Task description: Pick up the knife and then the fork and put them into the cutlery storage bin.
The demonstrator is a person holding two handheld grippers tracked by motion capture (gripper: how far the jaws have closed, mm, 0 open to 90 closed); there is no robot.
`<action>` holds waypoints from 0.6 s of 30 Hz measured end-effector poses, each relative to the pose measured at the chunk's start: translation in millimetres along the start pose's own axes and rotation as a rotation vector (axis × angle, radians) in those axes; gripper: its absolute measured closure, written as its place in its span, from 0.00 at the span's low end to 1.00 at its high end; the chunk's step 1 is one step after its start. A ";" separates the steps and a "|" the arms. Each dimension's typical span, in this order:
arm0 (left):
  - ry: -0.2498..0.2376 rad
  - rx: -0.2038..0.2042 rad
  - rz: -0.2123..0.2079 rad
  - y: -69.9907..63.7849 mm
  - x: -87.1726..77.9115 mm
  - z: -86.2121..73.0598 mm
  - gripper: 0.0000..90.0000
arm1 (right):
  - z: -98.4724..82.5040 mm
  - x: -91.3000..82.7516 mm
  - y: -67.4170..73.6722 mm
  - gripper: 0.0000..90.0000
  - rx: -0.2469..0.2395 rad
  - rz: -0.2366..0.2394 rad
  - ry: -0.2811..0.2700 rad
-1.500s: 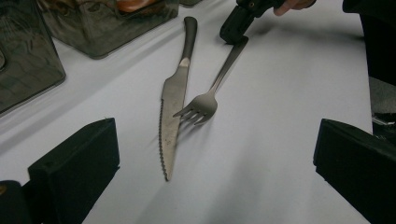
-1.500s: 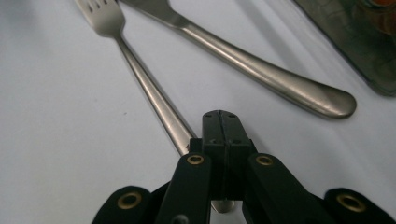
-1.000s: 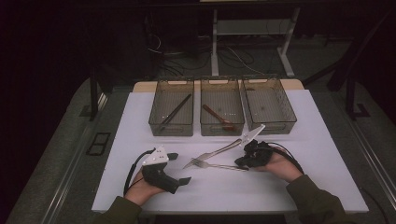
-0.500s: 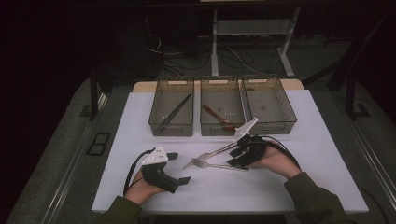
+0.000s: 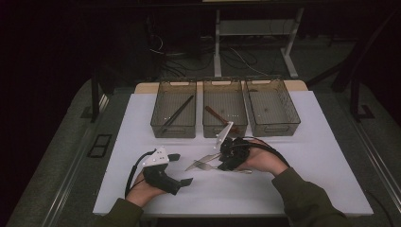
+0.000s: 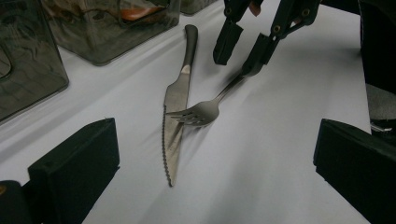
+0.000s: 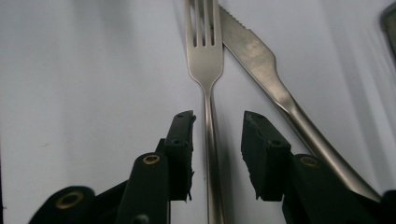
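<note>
I have the right gripper (image 7: 217,154) low over the bench (image 5: 331,161), its fingers (image 7: 180,149) standing on both sides of the fork (image 7: 205,51) handle. They have just been closing, but a gap is left on each side, so the fork is not grasped yet and lies on the bench. Its tines rest across the knife (image 6: 176,105), which lies beside it. I think I line up along the handle because it is the easiest part to pinch. The left gripper (image 5: 182,169) waits nearby with released fingers, holding nothing. Three trays (image 5: 172,130) stand behind, probably for sorting.
</note>
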State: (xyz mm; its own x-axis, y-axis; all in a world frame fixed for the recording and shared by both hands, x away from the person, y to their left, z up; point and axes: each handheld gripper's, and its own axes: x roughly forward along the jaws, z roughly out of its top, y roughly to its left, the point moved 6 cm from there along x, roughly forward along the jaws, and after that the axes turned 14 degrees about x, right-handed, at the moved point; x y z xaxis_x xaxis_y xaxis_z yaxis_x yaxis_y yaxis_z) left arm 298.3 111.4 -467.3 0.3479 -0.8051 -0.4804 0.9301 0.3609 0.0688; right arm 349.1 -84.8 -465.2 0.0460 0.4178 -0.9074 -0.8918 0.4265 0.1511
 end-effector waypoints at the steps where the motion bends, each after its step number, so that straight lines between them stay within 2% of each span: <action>1: -0.002 0.000 0.000 -0.2 0.0 0.2 0.00 | 1.5 1.8 1.0 0.72 -0.010 -0.003 0.017; 4: -0.001 0.002 -0.002 -0.4 -0.4 0.3 0.00 | 4.3 7.1 2.5 0.74 -0.044 -0.026 0.076; 11: -0.001 0.002 -0.002 -0.9 -0.1 0.4 0.00 | 5.8 15.2 3.0 0.82 -0.075 -0.046 0.172; 18: -0.002 0.001 -0.003 -1.2 -0.1 0.6 0.00 | 9.0 17.9 4.0 0.88 -0.110 -0.069 0.211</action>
State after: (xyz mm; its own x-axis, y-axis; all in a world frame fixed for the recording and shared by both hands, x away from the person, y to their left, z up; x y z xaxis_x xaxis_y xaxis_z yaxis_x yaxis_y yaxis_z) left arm 297.2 110.8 -466.8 0.3453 -0.8071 -0.4790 0.9312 0.3579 0.0683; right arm 350.4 -68.4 -477.2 0.0239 0.2085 -0.9777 -0.9340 0.3533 0.0525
